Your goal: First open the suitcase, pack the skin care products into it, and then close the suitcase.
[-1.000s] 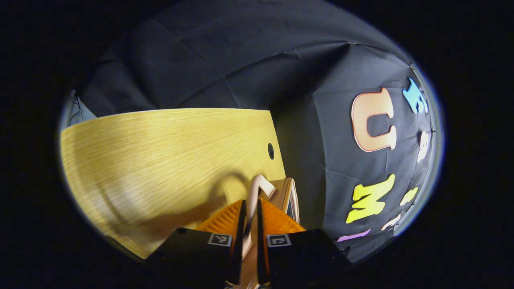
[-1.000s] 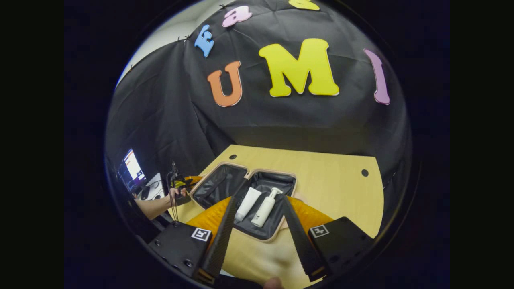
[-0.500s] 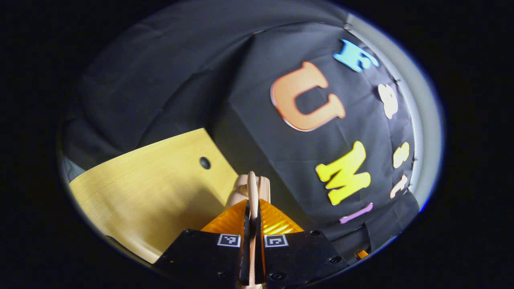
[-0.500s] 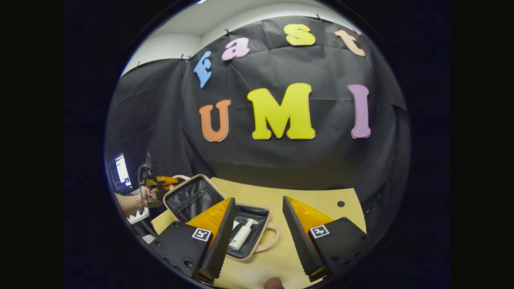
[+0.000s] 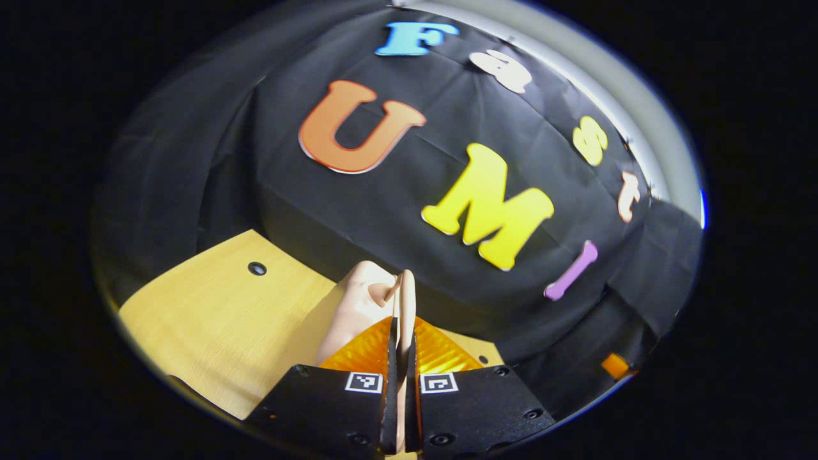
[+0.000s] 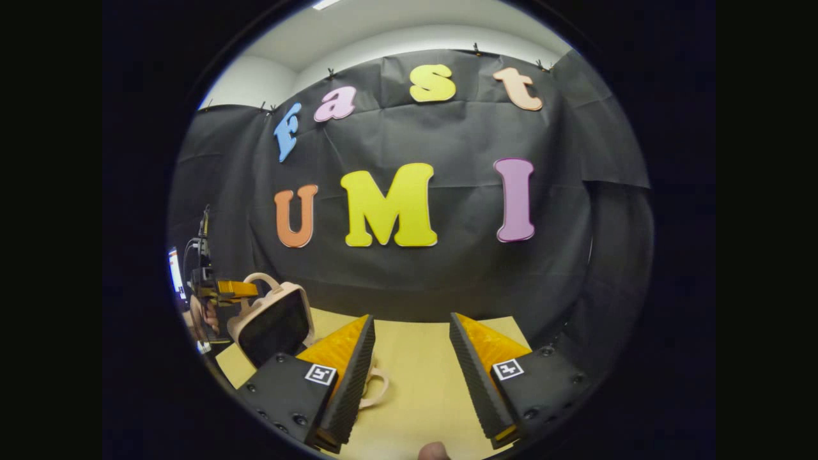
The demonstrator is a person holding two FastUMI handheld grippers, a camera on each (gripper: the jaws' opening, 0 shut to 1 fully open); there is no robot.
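The pink suitcase has its lid [image 6: 271, 326] tilted up, its black lining facing the right gripper view. My left gripper [image 5: 401, 322] is shut on the lid's pink handle [image 5: 404, 291], and the lid's pink shell [image 5: 354, 310] lies just left of the fingers. Far off at the left of the right gripper view, that left gripper [image 6: 223, 291] holds the lid's handle [image 6: 259, 279]. My right gripper [image 6: 412, 358] is open above the table with nothing between its fingers. The case's lower half is hidden behind its left finger [image 6: 345, 361]; only the lower handle [image 6: 378, 386] peeks out.
The wooden table [image 6: 415, 390] runs to the black cloth wall, with a round hole [image 5: 257, 268] near its far corner. A hand [image 6: 204, 314] holds the left gripper, and a monitor [image 6: 174, 275] glows at the far left.
The left gripper has swung the lid up from lying flat to steeply tilted over the lower half. The right gripper view has tilted up, and the two white products have gone out of sight.
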